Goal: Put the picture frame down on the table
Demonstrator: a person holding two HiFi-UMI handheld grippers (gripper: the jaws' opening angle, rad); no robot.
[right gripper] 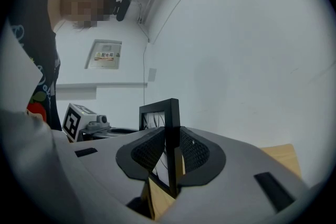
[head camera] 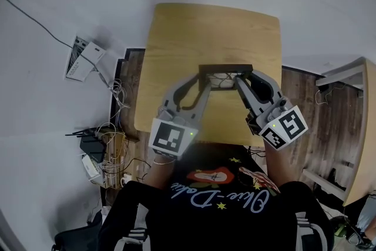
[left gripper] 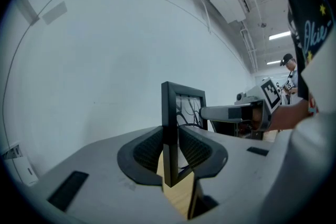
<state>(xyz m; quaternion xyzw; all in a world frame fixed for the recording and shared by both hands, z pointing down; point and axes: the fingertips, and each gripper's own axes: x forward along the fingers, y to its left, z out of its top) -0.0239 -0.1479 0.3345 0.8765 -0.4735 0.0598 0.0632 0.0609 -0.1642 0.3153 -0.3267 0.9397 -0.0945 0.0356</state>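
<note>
A small black picture frame (head camera: 225, 76) with a line drawing behind glass is held up over the light wooden table (head camera: 194, 32). My left gripper (head camera: 205, 84) is shut on the frame's left side bar (left gripper: 169, 128), which stands upright between the ribbed pads. My right gripper (head camera: 241, 83) is shut on the opposite side bar (right gripper: 174, 139). The frame stands on edge between the two grippers. Whether its bottom edge touches the tabletop is hidden by the jaws.
The table (right gripper: 281, 157) stands against a white wall. To its left on the floor lie a tangle of cables (head camera: 108, 156) and white boxes (head camera: 82, 59). A wooden shelf unit (head camera: 359, 126) stands at the right. A person's dark shirt (head camera: 217, 208) fills the foreground.
</note>
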